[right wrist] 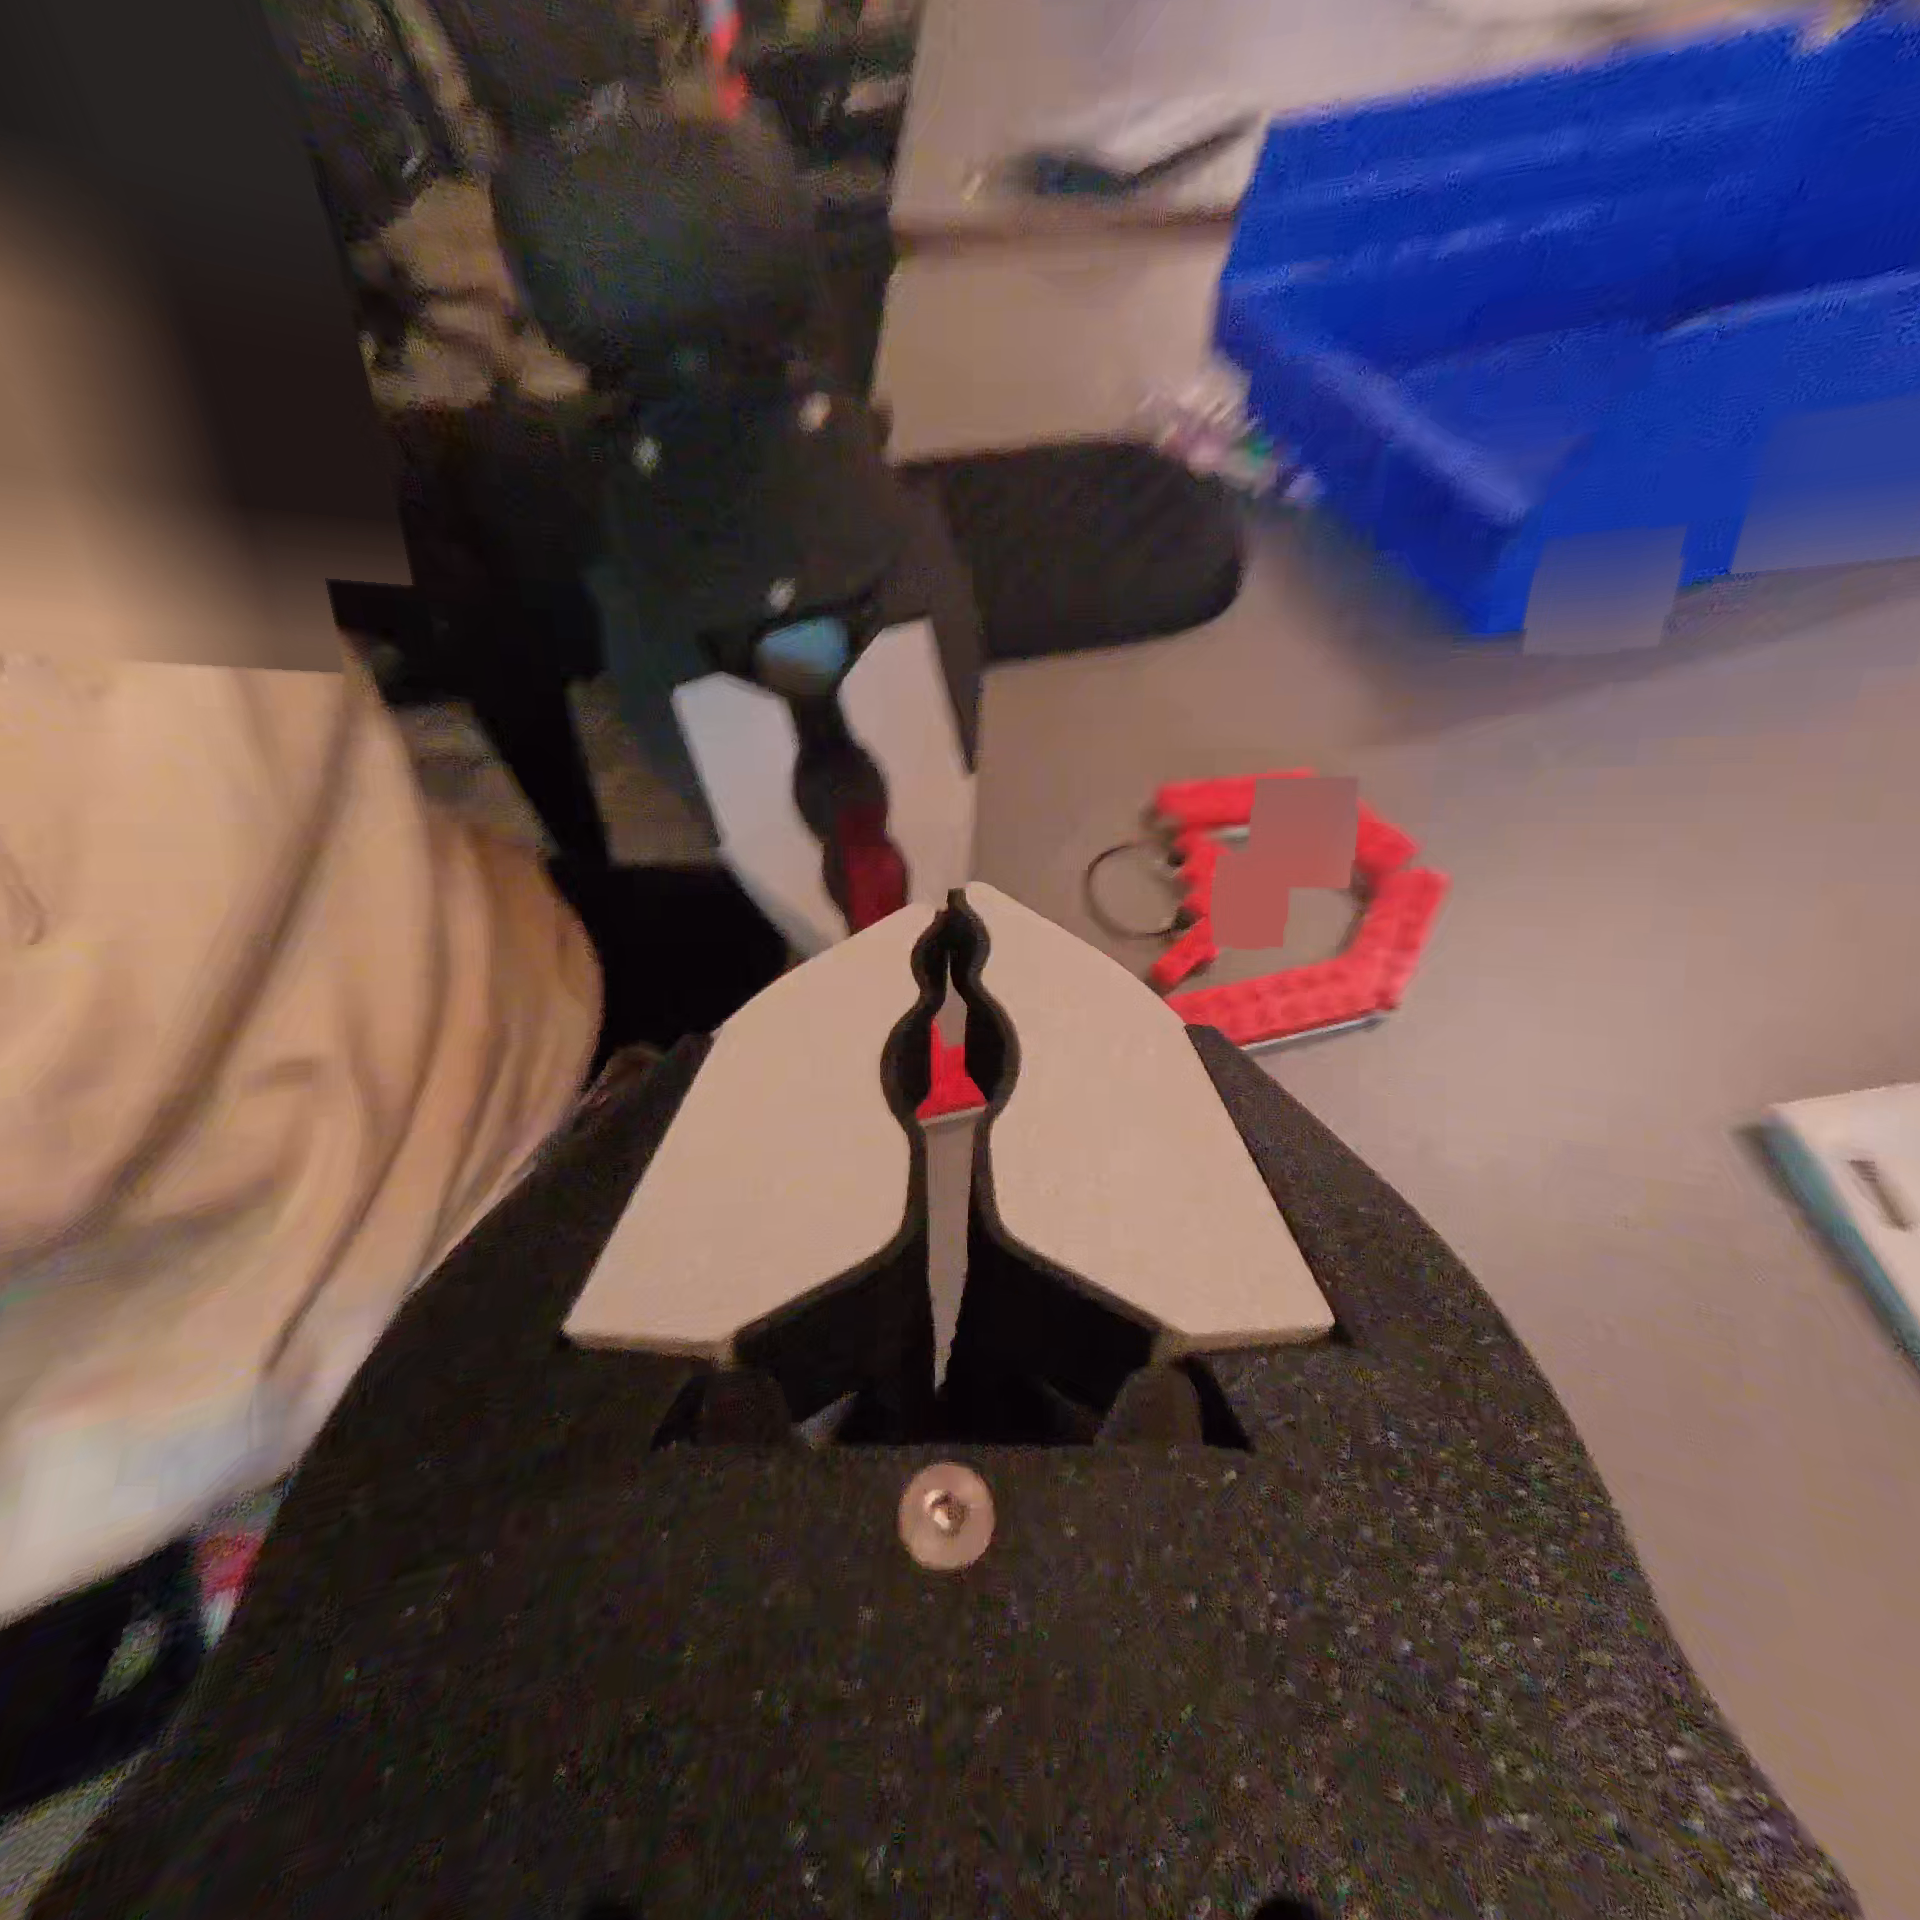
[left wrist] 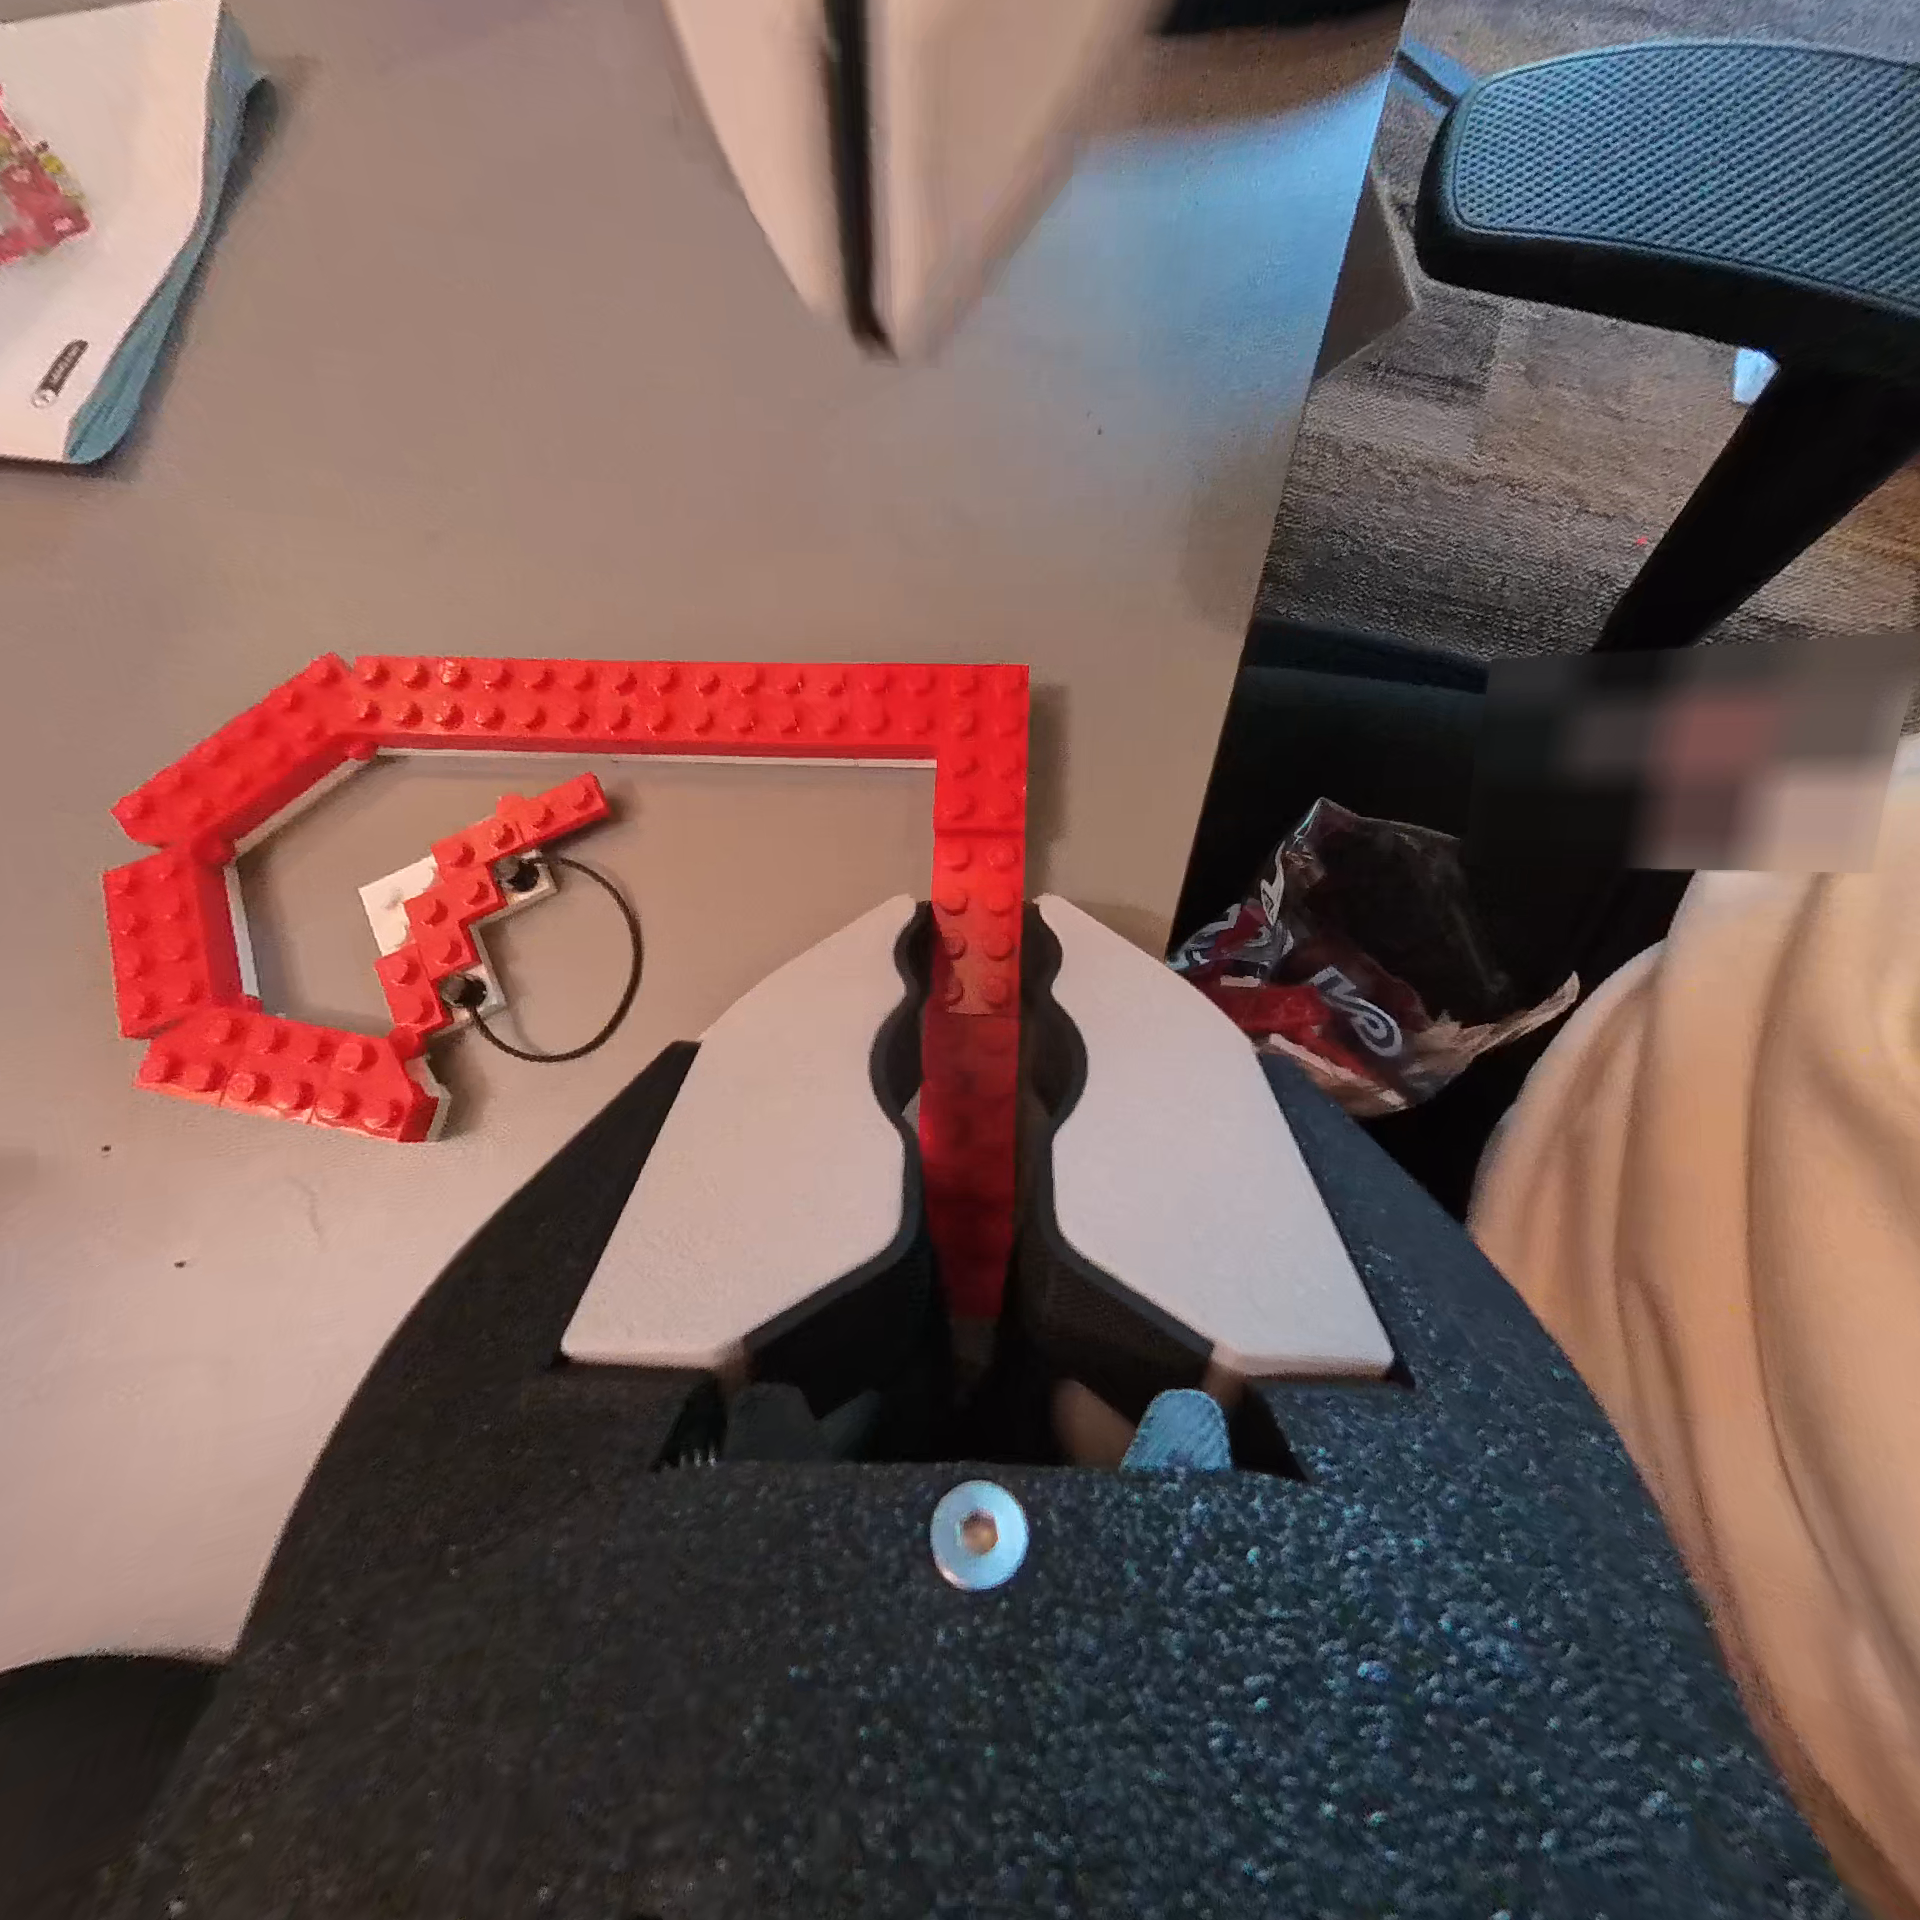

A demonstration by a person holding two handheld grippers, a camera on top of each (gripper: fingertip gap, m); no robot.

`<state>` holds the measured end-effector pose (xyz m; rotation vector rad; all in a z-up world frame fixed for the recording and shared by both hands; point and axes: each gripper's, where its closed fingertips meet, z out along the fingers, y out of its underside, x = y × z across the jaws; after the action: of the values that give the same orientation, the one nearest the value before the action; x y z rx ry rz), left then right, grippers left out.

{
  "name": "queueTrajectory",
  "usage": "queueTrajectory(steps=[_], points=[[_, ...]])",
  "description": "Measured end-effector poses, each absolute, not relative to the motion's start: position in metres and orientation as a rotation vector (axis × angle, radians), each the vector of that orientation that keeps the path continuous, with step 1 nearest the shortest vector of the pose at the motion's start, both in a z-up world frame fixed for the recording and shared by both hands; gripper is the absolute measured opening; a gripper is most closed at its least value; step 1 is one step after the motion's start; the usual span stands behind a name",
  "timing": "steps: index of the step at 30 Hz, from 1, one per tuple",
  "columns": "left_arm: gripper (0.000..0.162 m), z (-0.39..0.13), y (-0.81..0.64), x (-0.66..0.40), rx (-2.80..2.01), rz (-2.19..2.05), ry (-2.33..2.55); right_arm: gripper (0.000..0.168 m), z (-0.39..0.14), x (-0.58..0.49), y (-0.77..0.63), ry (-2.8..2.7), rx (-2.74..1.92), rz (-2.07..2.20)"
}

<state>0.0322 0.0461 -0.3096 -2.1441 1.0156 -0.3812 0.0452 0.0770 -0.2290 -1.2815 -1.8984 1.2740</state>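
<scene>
Two hand-held grippers over a grey table [left wrist: 540,499] bearing a red studded brick frame [left wrist: 665,707].

We see the left gripper [left wrist: 977,914] with its grey fingers [left wrist: 790,1101] closed on the frame's near arm, whose end is hidden between them. The right gripper [right wrist: 961,899] has its tips pressed together on nothing we can make out; motion blur softens that view. A smaller stepped red brick piece [left wrist: 468,914] with a black cord loop [left wrist: 603,966] lies inside the frame. A blue plastic bin [right wrist: 1558,343] is cut off by the edge.

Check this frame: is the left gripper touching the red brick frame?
Touching. In the left wrist view, the left gripper has both fingers pressed against the red brick frame's near leg.
</scene>
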Motion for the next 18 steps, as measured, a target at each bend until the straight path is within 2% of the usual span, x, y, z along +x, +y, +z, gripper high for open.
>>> queueTrajectory(steps=[1,2,8,10,14,18], points=[[0.017,-0.31,0.046,0.032,-2.149,-0.394,1.011,0.007,-0.245,0.048,0.071,-2.023,-1.333,1.216],[0.016,-0.31,0.046,0.033,-2.151,-0.4,1.011,0.035,-0.261,0.049,0.067,-2.139,-1.377,1.125],[0.017,-0.31,0.046,0.033,-2.152,-0.404,0.993,0.029,-0.306,0.037,0.052,-2.563,-1.27,0.669],[0.017,-0.309,0.047,0.033,-2.152,-0.401,0.989,0.019,-0.311,0.037,0.053,-2.632,-1.285,0.598],[0.017,-0.31,0.046,0.032,-2.156,-0.399,0.988,0.017,-0.311,0.037,0.053,-2.669,-1.246,0.553],[0.018,-0.31,0.045,0.032,-2.16,-0.4,0.999,0.016,-0.305,0.035,0.051,-2.505,-1.243,0.747]])
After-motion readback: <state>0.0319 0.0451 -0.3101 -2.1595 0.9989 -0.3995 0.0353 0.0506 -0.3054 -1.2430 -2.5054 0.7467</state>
